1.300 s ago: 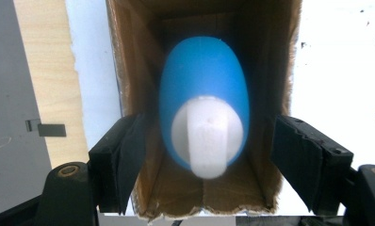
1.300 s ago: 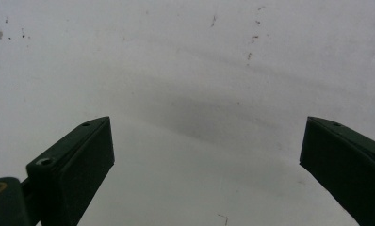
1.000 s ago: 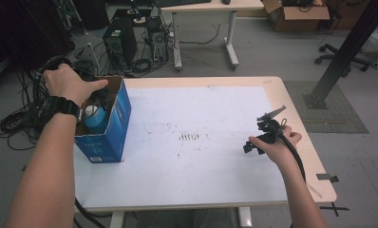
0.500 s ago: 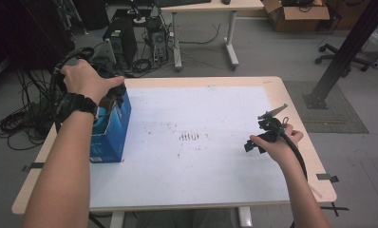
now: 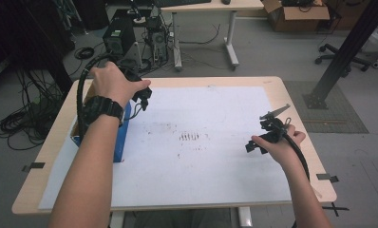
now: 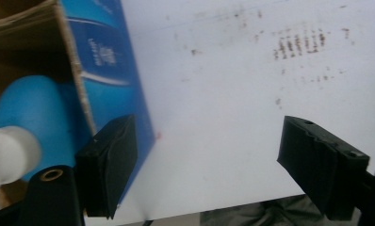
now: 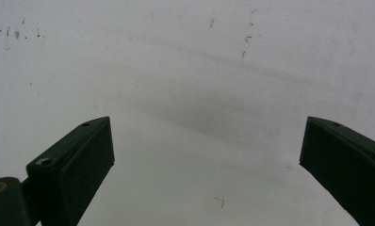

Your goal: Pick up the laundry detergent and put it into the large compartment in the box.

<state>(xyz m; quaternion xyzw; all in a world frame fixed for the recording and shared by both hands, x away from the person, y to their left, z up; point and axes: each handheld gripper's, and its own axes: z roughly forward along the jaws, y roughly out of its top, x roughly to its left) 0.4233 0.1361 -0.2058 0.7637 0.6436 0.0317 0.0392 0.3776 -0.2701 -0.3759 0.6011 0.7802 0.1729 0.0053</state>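
Above white table paper [image 6: 232, 117], left tool [image 6: 207, 174] has just opened wide, empty, beside blue box [image 6: 110, 70].

left gripper [image 5: 142, 97] above blue box [image 5: 121, 137]

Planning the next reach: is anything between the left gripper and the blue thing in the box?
Yes: the blue box's side wall. The left gripper, jaws just opened and empty, sits over the white sheet outside it; the blue object lies inside.
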